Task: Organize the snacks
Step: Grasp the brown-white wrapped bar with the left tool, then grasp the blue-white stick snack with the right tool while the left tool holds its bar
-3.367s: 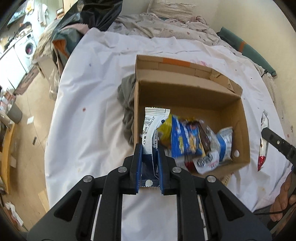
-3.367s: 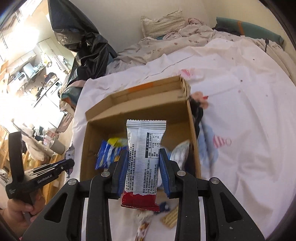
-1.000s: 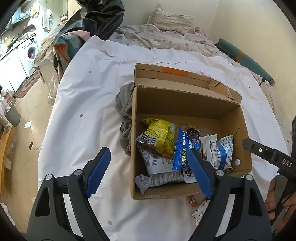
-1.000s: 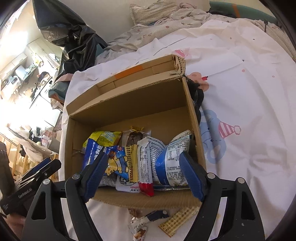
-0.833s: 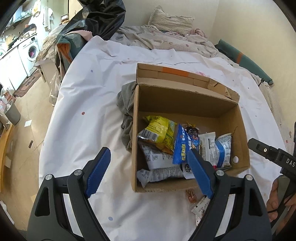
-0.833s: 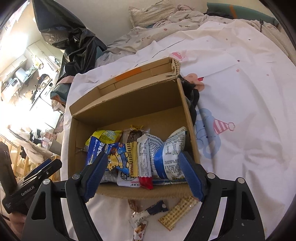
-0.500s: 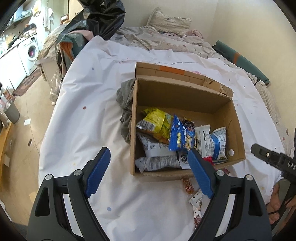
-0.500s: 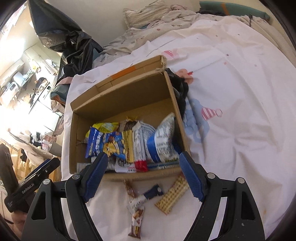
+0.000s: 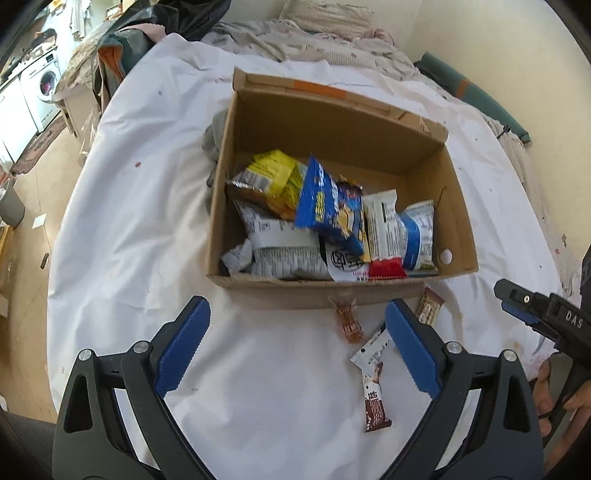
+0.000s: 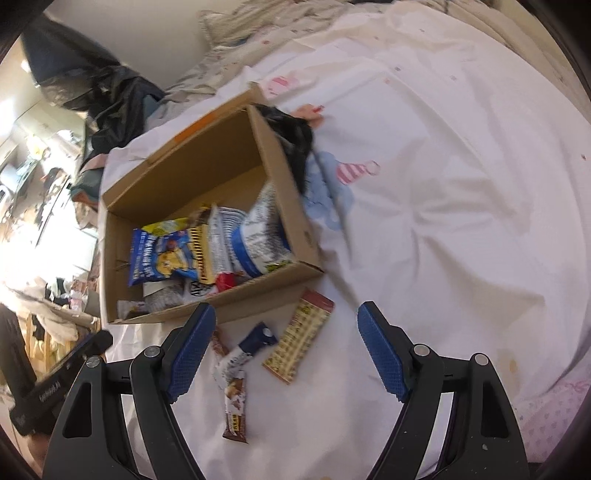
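Note:
An open cardboard box point(image 9: 458, 206) point(image 10: 291, 206) on the white bed sheet holds several snack packs, among them a yellow bag point(image 9: 273, 177) and a blue bag point(image 9: 328, 206) point(image 10: 162, 254). Loose bars lie on the sheet in front of the box: a brown-and-white bar point(image 9: 375, 380) point(image 10: 234, 391), a small orange pack point(image 9: 347, 319) and a tan waffle-print bar point(image 9: 428, 306) point(image 10: 301, 339). My left gripper point(image 9: 295, 336) is open and empty, above the sheet in front of the box. My right gripper point(image 10: 284, 347) is open and empty over the loose bars.
Dark clothing point(image 10: 291, 136) lies against the box's side. Rumpled bedding and a pillow point(image 9: 325, 18) lie at the far end. A black bag point(image 10: 92, 85) sits past the bed's corner. The floor and a washing machine point(image 9: 40, 81) are at the left.
Both grippers have let go of their packs into the box and pulled back from it. The right view has swung right, bringing the loose bars between its fingers.

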The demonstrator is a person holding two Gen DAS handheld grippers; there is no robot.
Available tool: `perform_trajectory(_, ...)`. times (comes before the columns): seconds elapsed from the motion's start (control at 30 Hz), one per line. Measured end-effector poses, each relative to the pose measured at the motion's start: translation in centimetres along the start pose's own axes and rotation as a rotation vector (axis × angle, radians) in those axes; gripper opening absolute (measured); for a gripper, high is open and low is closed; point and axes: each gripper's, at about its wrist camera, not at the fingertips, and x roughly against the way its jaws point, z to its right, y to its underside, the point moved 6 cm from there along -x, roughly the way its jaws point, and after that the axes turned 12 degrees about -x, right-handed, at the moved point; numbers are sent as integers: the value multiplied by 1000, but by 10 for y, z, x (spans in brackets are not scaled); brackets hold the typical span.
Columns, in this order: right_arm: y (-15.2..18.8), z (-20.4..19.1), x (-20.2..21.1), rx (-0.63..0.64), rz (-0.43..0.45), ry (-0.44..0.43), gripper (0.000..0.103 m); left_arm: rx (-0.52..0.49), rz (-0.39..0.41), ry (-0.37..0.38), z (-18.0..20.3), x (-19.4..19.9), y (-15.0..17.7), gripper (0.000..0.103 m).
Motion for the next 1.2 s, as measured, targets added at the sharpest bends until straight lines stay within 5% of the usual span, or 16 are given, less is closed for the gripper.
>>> perform_trajectory(0.13, 3, 21, -18, -50, -62, 117, 82, -7, -22, -5, 3, -7, 2, 94)
perform_trajectory(0.43, 12, 27, -34, -105, -141, 92, 82, 45, -106, 18, 1, -32, 16, 94)
perform_trajectory(0.7, 11, 30, -36, -129, -152, 100, 82, -73, -252, 72, 49, -72, 52, 94)
perform_trajectory(0.83, 10, 31, -35, -128, -148, 105, 82, -155, -336, 133, 83, -83, 74, 70)
perform_trajectory(0.93, 10, 31, -38, -127, -153, 110, 82, -247, -362, 92, 91, -88, 84, 52)
perform_trajectory(1.0, 11, 32, -40, -129, -160, 115, 82, -258, -358, 69, 88, -87, 86, 33)
perform_trajectory(1.03, 12, 31, -41, -133, -165, 114, 82, -262, -368, 72, 87, -86, 87, 11)
perform_trajectory(1.2, 21, 18, -51, -104, -213, 81, 82, -220, -431, 98, 74, -68, 96, 11)
